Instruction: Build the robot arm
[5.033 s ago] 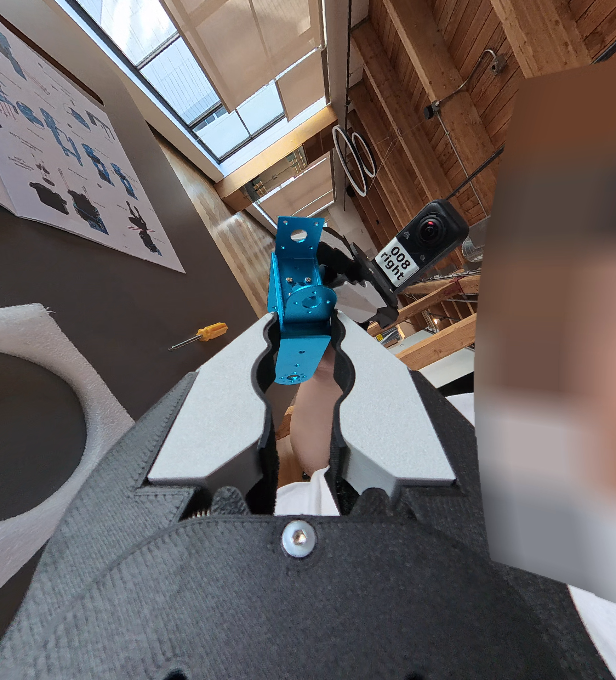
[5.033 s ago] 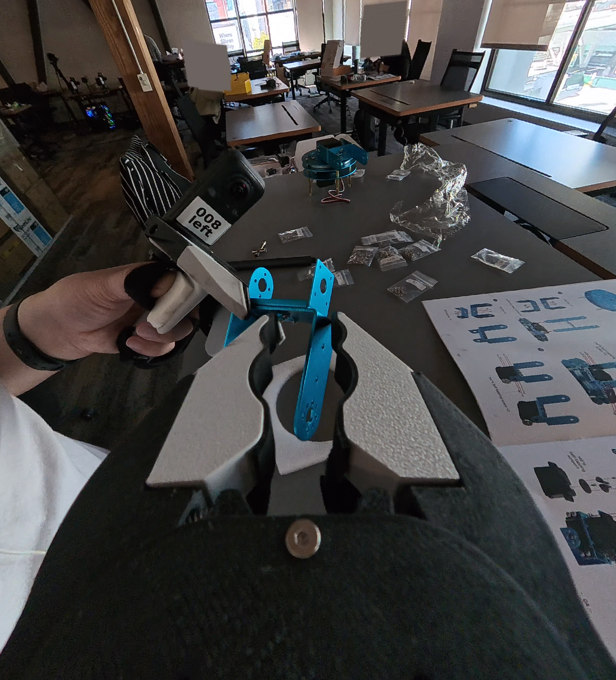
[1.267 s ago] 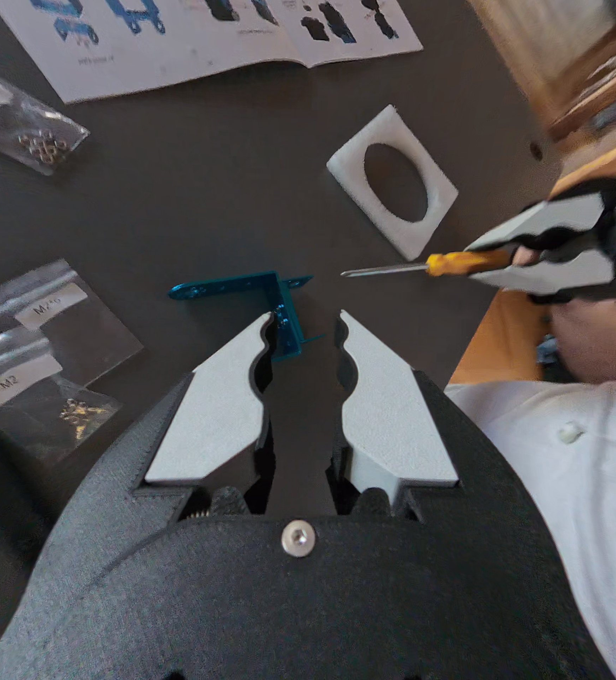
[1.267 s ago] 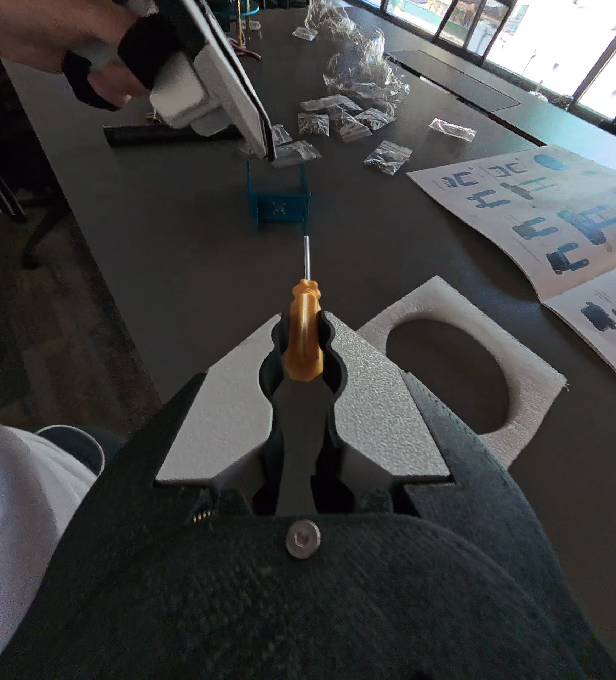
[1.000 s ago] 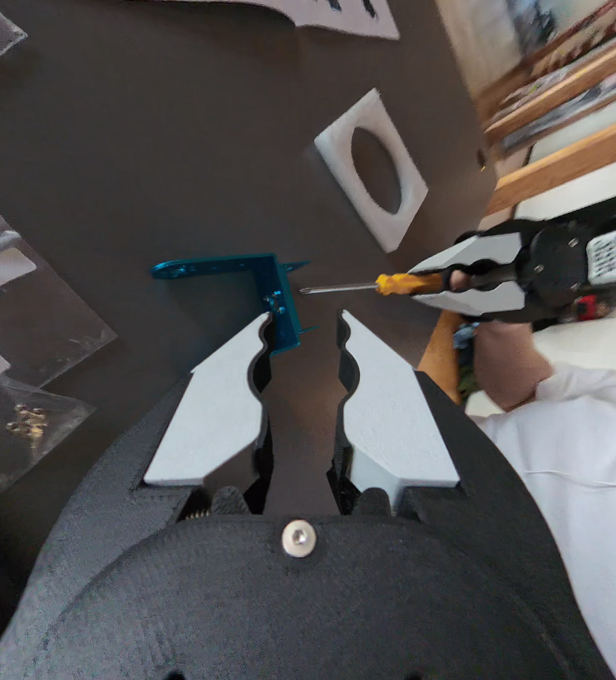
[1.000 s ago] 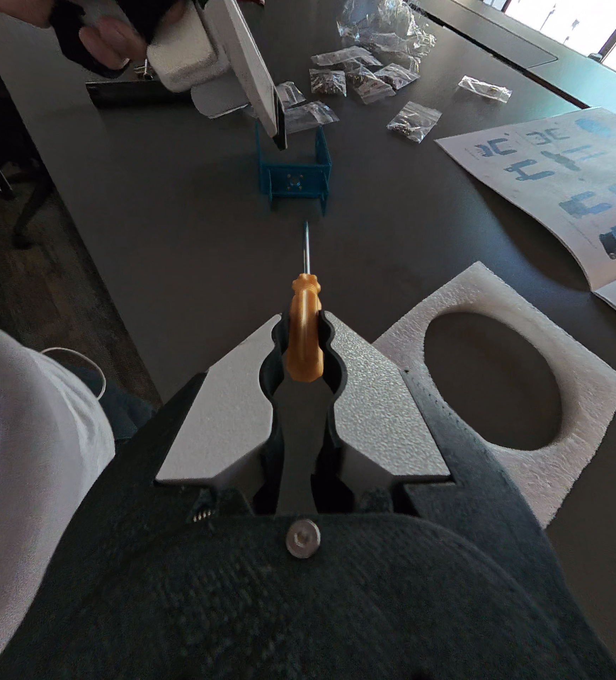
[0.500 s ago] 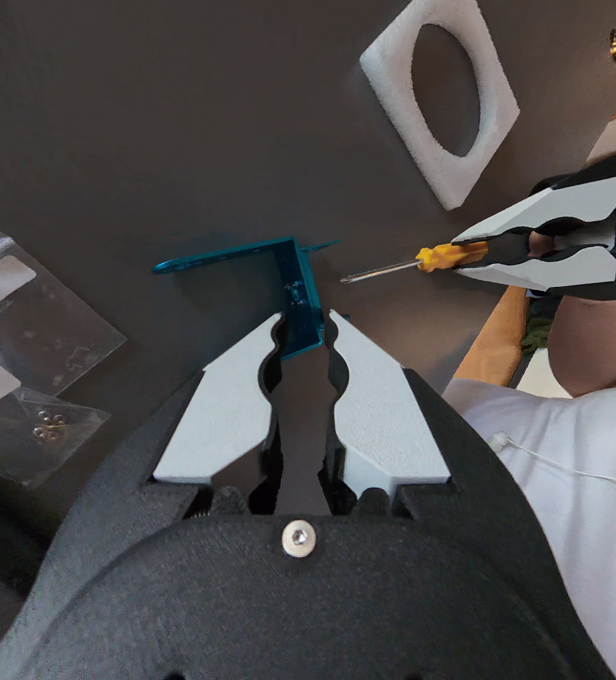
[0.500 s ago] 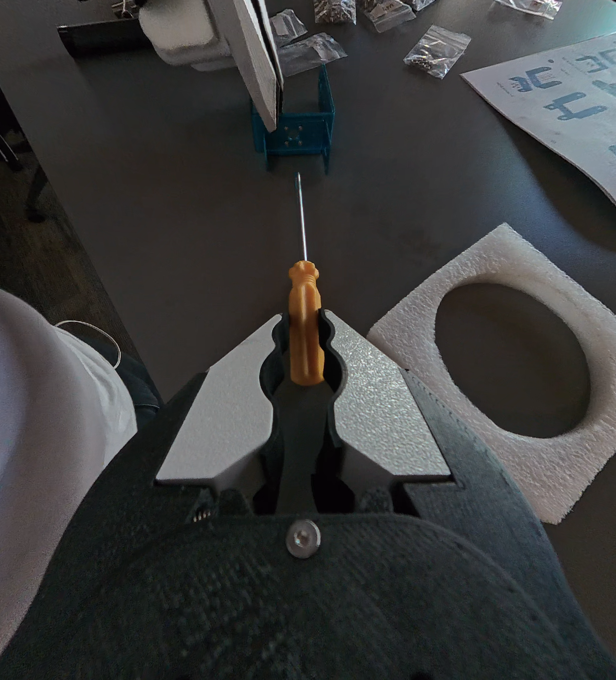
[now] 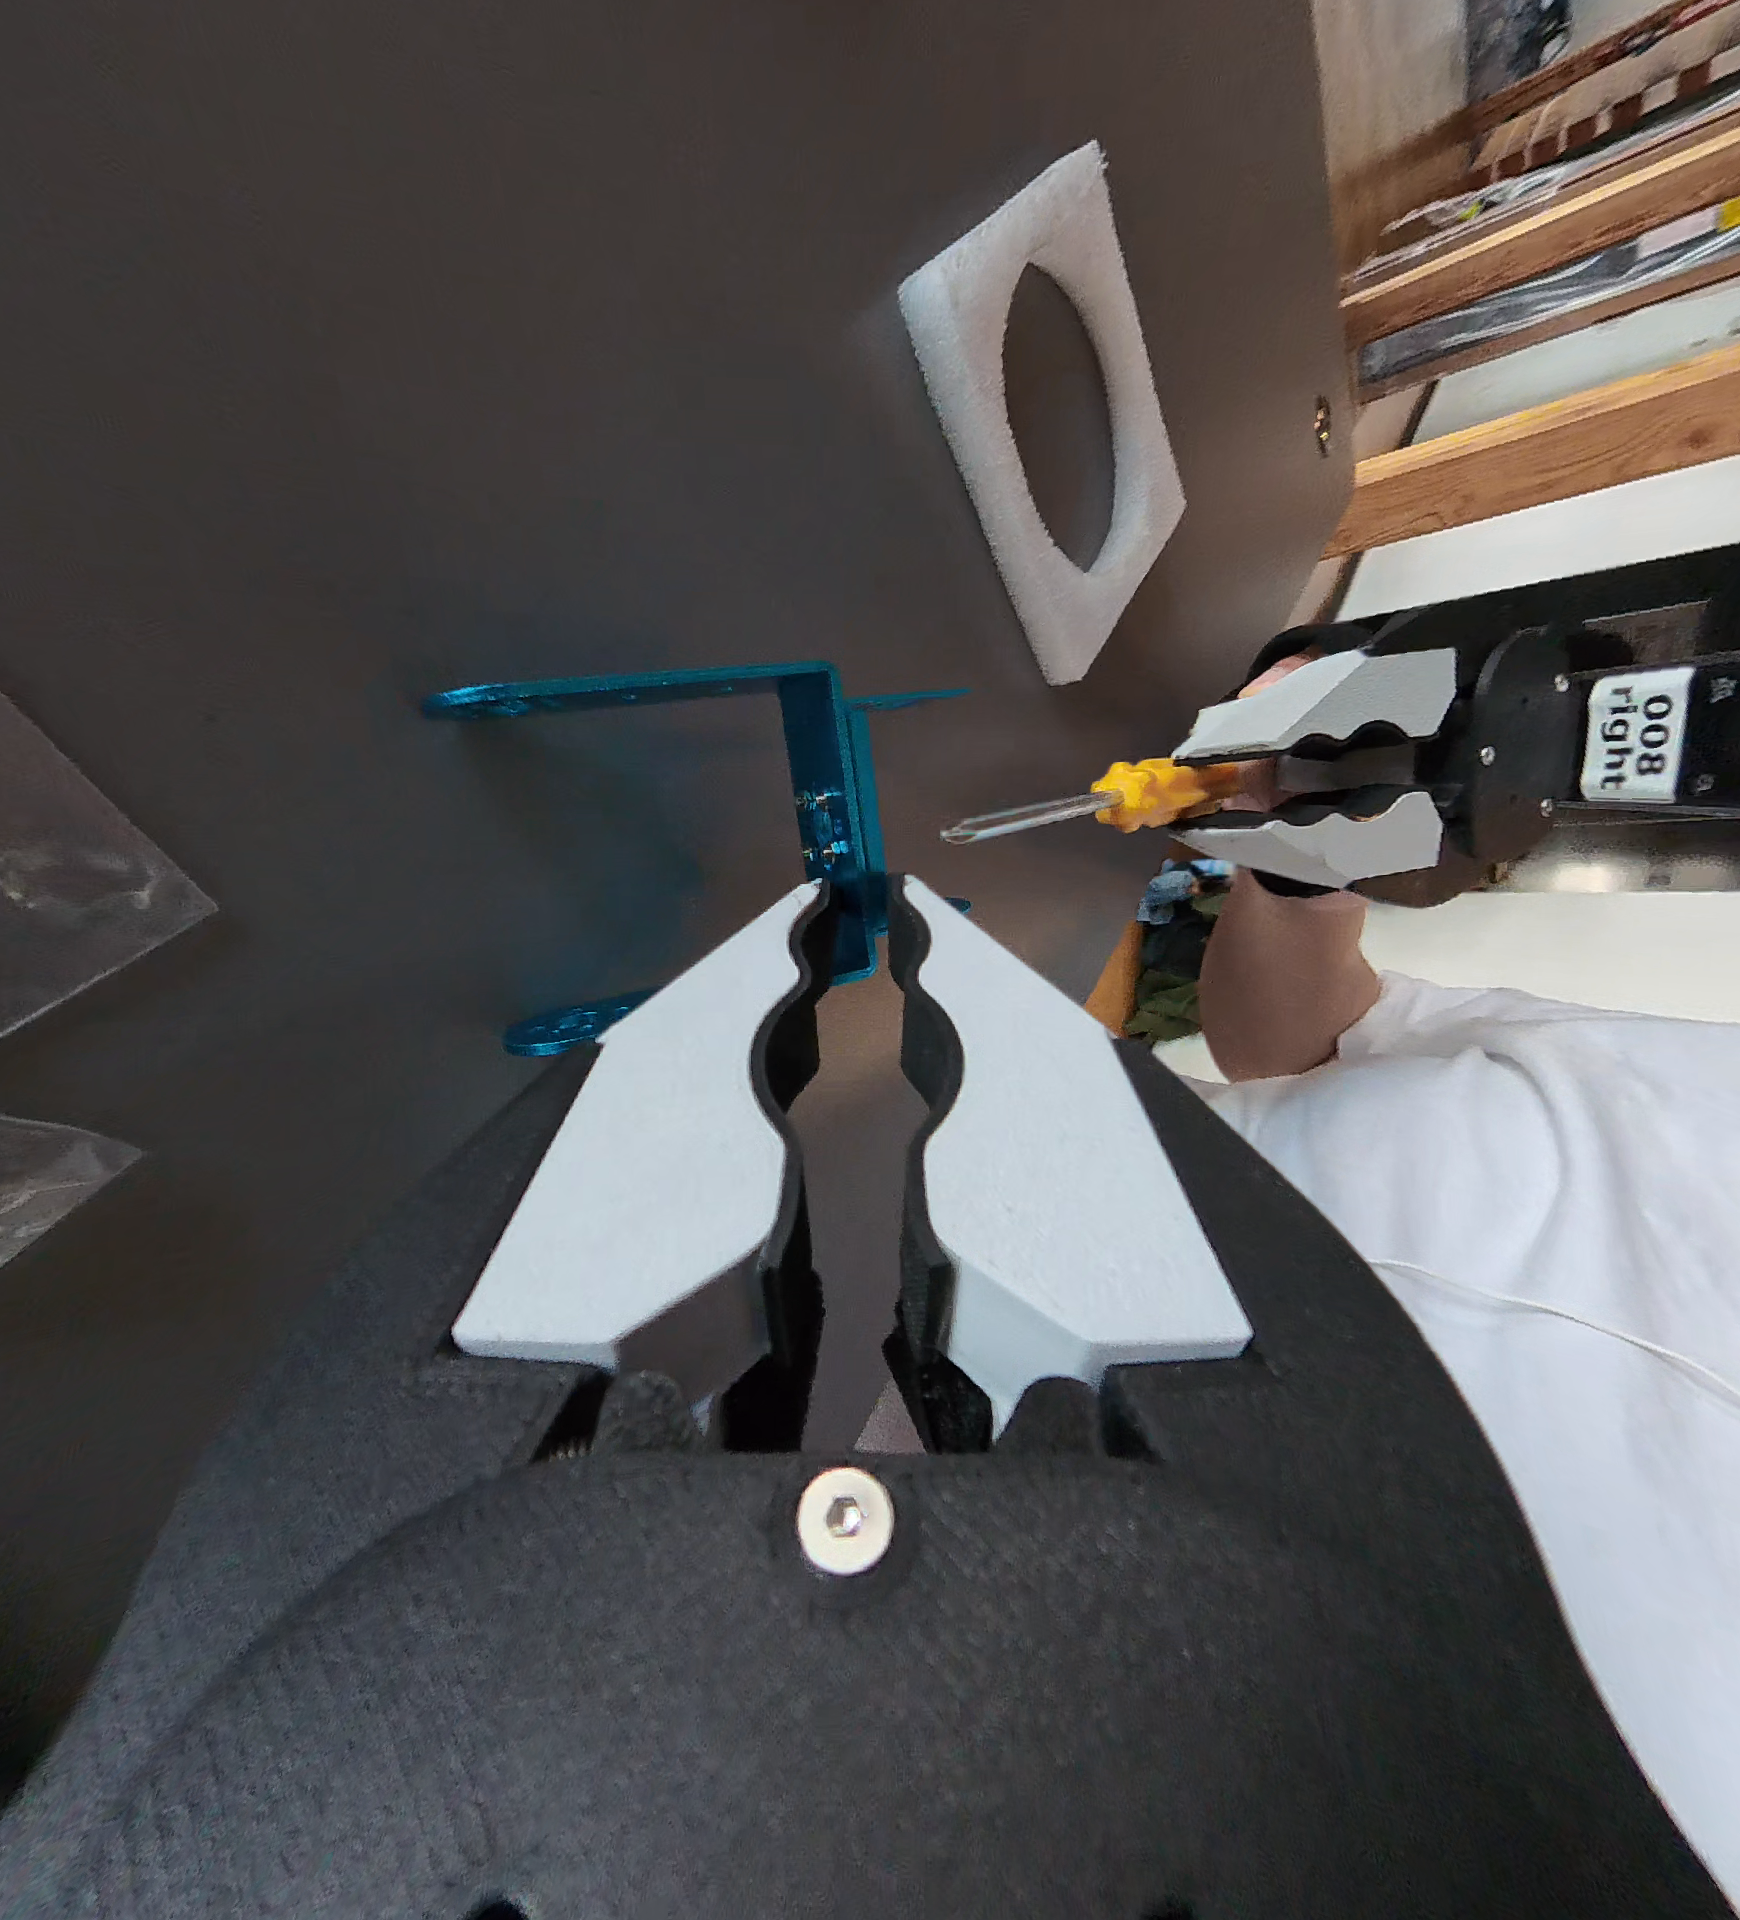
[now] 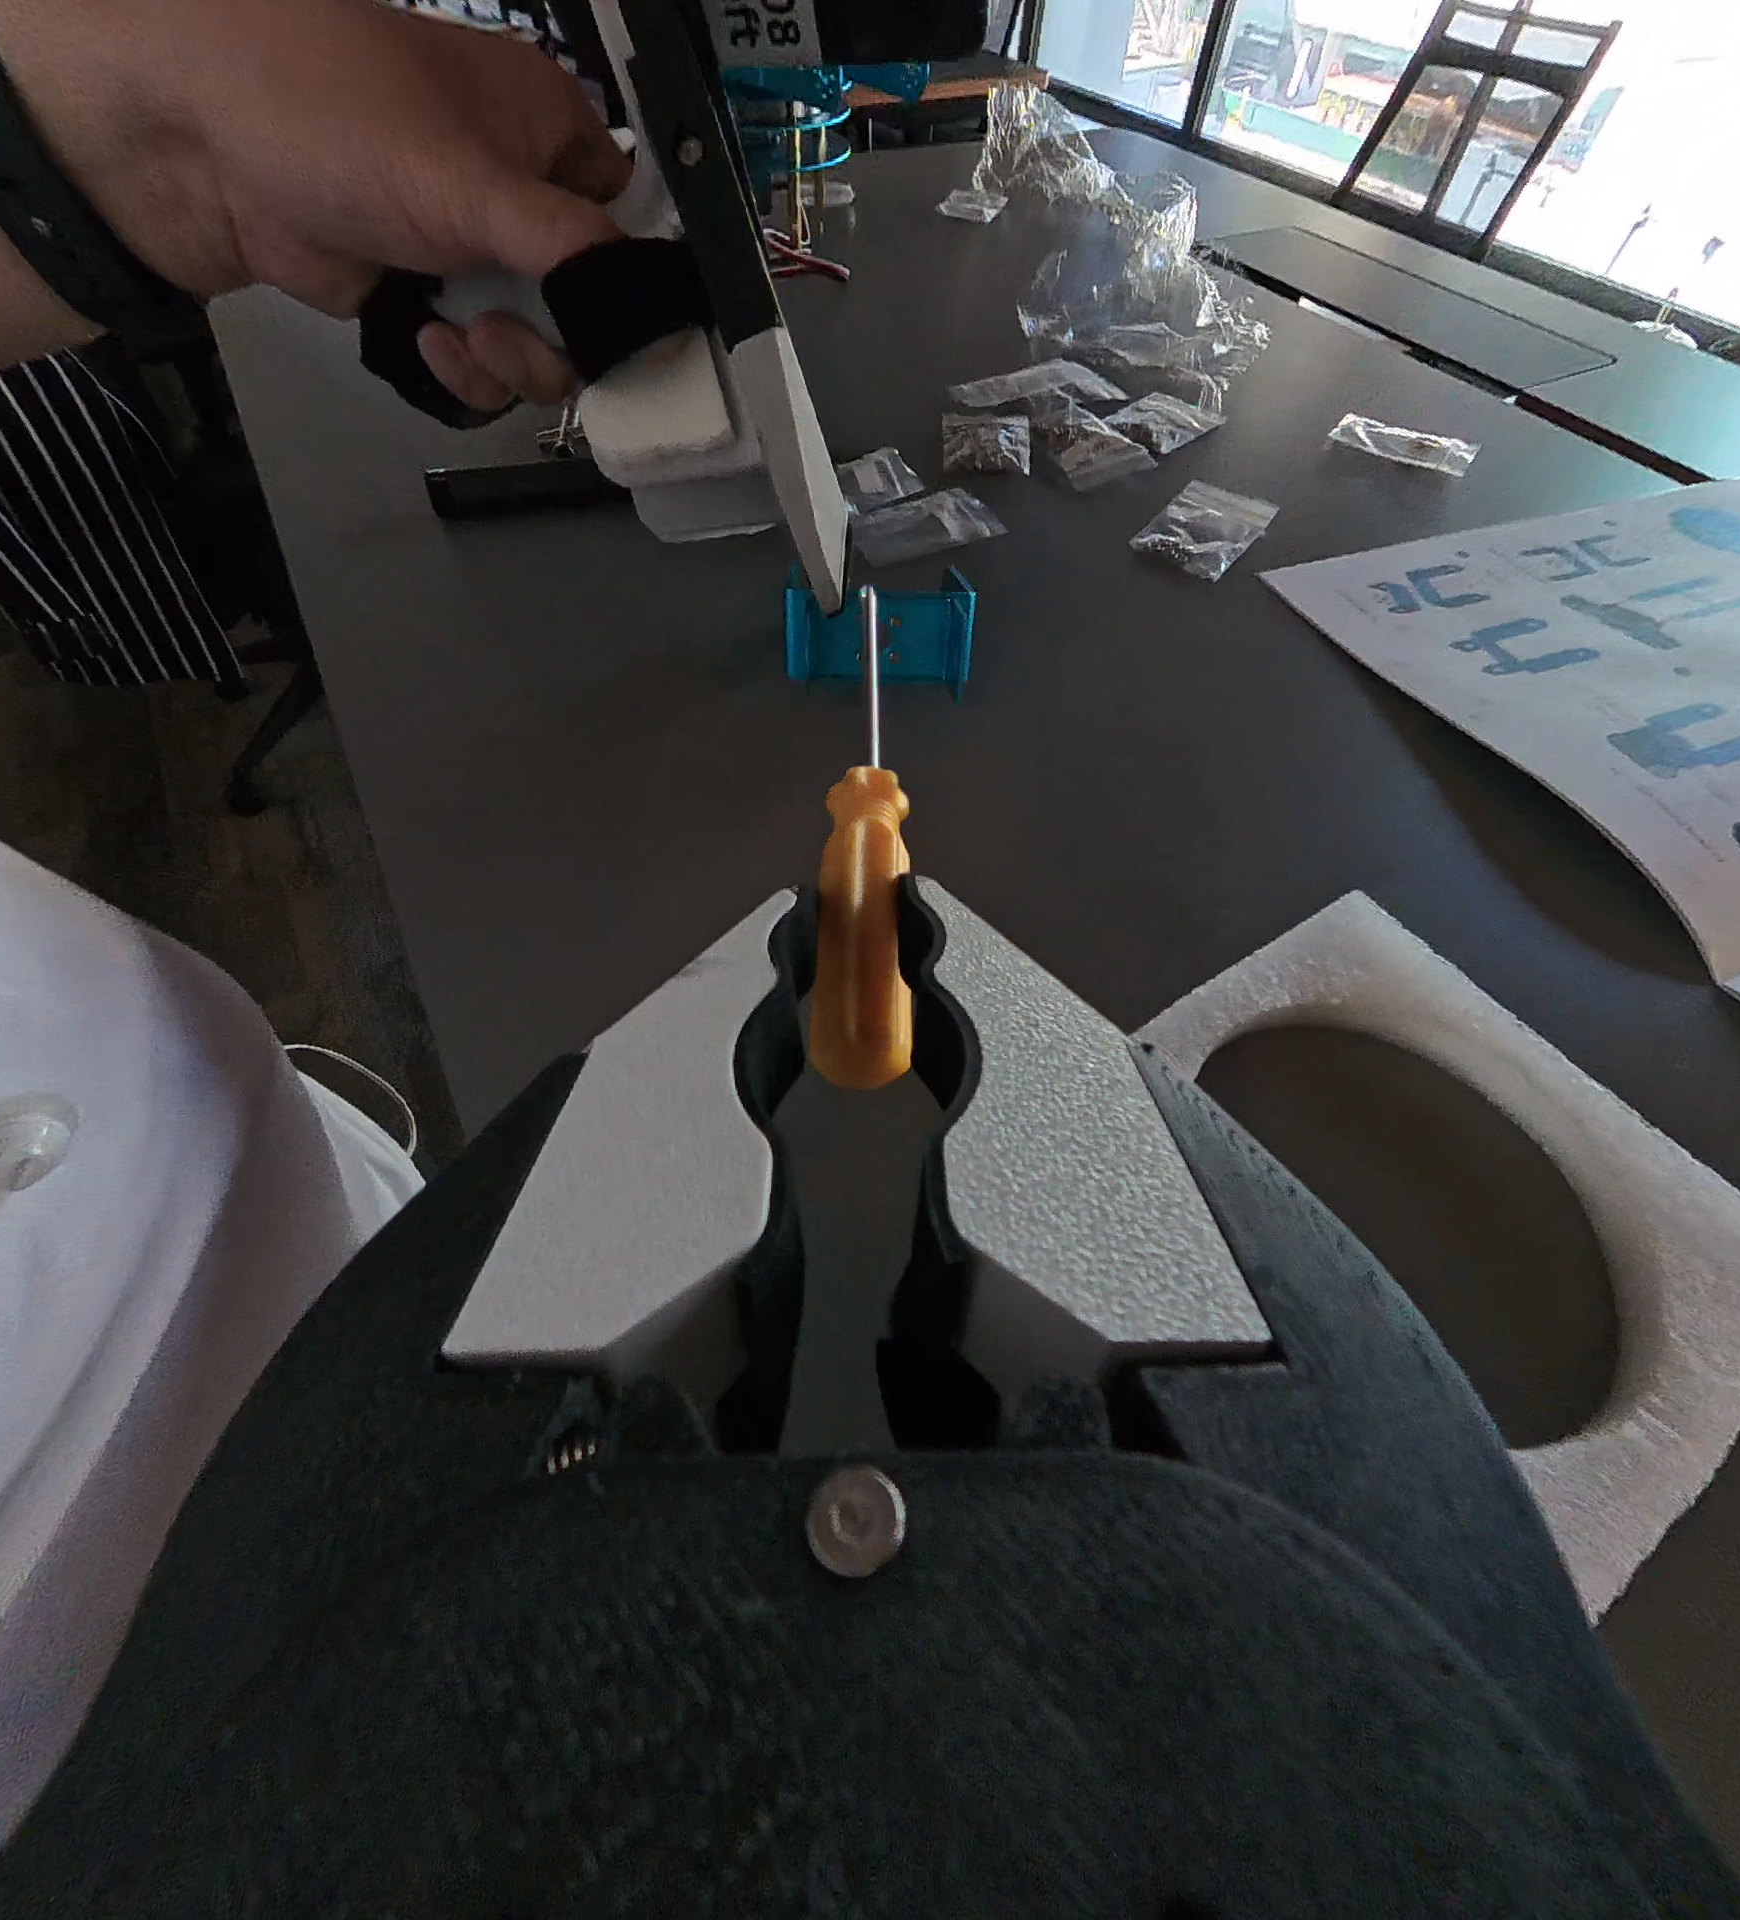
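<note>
A blue metal bracket assembly (image 9: 824,790) stands on the dark table (image 9: 430,312). My left gripper (image 9: 858,894) is shut on the near edge of its middle plate from above. It also shows in the right wrist view (image 10: 881,649), with the left gripper's fingers (image 10: 809,499) coming down on its left end. My right gripper (image 10: 858,904) is shut on the handle of a small yellow-handled screwdriver (image 10: 861,935). The shaft points at the bracket's plate, tip just short of its screws. In the left wrist view the screwdriver (image 9: 1105,805) comes from the right.
A white foam square with an oval hole (image 10: 1468,1226) lies beside my right gripper. A printed instruction sheet (image 10: 1593,665) lies at the right. Several small clear bags of hardware (image 10: 1053,436) and crumpled plastic lie beyond the bracket. The table edge (image 10: 357,748) runs along the left. Some 11 centimeters of space lies between my two pairs of fingers.
Five seconds ago both grippers held the bracket in the air. Since then it stands on the table, the right gripper holds the screwdriver, and the left gripper has closed on the bracket's plate.
</note>
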A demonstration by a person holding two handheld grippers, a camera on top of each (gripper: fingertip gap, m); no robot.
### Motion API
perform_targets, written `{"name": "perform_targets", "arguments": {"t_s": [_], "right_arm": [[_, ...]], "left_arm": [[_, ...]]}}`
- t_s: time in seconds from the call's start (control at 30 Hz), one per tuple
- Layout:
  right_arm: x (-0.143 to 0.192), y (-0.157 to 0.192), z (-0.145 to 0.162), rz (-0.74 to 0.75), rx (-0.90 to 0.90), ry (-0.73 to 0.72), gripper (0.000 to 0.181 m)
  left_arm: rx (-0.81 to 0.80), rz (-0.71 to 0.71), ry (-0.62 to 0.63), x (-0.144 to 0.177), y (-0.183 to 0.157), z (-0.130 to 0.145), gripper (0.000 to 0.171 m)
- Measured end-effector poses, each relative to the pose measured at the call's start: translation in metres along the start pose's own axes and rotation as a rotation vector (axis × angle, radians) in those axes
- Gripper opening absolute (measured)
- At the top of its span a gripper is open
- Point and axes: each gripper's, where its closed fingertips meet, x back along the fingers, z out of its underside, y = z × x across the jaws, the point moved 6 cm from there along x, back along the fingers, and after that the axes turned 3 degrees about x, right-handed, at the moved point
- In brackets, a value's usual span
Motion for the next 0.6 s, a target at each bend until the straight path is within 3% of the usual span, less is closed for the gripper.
{"name": "perform_targets", "arguments": {"t_s": [0.6], "right_arm": [[-0.0073,-0.0012,-0.0017,0.010,0.054,0.049,0.014]], "left_arm": [[0.015,0.062,0.012,-0.0001,0.0003,-0.0032,0.008]]}}
